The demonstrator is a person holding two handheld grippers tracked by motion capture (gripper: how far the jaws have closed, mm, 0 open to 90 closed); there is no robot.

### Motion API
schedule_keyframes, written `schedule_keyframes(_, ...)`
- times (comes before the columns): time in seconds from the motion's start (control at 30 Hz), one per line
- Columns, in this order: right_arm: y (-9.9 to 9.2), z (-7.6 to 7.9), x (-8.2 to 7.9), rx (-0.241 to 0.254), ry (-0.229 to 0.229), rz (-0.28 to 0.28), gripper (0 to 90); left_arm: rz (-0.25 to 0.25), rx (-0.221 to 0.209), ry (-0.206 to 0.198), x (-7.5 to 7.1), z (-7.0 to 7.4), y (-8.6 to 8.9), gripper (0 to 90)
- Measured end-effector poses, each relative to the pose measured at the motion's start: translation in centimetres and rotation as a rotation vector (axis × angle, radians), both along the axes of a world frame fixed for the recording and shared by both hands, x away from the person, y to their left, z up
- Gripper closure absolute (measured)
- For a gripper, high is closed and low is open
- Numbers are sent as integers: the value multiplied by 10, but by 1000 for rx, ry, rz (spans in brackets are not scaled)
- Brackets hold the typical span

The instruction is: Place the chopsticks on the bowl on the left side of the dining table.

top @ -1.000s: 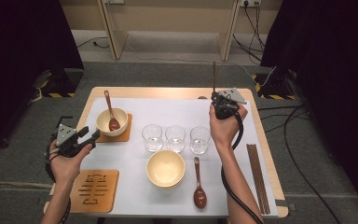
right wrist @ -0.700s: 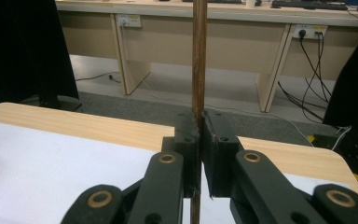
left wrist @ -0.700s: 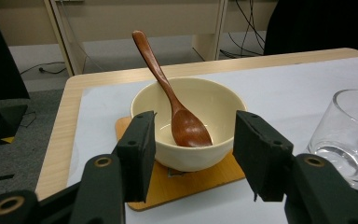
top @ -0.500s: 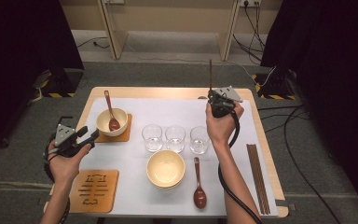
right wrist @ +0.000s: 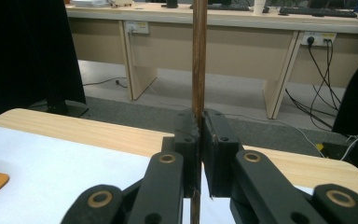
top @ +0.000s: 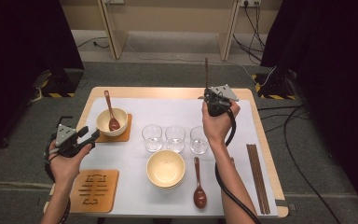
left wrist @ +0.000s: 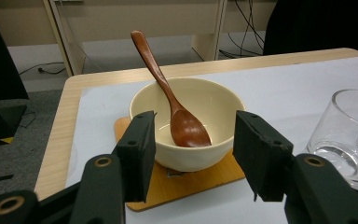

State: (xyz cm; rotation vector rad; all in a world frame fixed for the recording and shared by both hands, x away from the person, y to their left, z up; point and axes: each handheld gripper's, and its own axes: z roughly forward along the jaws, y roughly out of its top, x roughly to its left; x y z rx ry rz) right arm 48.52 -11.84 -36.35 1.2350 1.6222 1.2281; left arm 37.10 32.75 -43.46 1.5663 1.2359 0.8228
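Beyond the middle glass (top: 175, 138), toward the far edge of the counter (top: 168, 93): right gripper (top: 207, 93) clamped tight on a dark chopstick (top: 206, 72), held upright with the tip well above the hand. Seen in the right gripper view as jaws pressed flat against the chopstick (right wrist: 199, 56), no gap either side.

Compared with a second ago: upright chopstick shifted slightly leftward, nearer the line of the middle glass, and a touch higher. Grip unchanged. Probably a carry in progress, not a placement; nothing set down yet.

Left of the middle glass, off the counter's edge: left gripper (top: 91, 135) spread wide and empty, aimed at the far bowl (left wrist: 186, 116) with its wooden spoon (left wrist: 186, 126) on a coaster (left wrist: 191, 179). No change there from a second ago.

Right of the middle glass, along the counter's right edge: remaining chopsticks (top: 256, 177) lying flat.

Likely meaning: laying out of place settings, with the held chopstick on its way leftward. Next need: tilting it level before lowering, well clear of the glasses.
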Motion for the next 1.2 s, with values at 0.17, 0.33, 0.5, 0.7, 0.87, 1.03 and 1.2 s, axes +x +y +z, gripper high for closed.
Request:
schedule_keyframes(0.17,3,-1,1,1,1,6,853,-1,0,0,0,0,0,485)
schedule_keyframes(0.33,6,0,2,0,0,11,853,1,0,-1,0,0,0,485)
schedule_keyframes(0.5,9,1,2,-4,-3,18,853,-3,2,1,0,0,-1,485)
schedule_keyframes(0.7,16,2,4,-2,-2,30,853,-3,3,1,0,0,-1,485)
schedule_keyframes(0.87,21,2,5,-4,0,37,853,-1,1,-1,0,0,-1,485)
schedule_keyframes(1.03,25,1,5,-5,0,44,853,-2,1,-1,0,0,-1,485)
schedule_keyframes(1.2,28,2,6,-4,-3,50,853,-1,1,-2,0,0,-1,485)
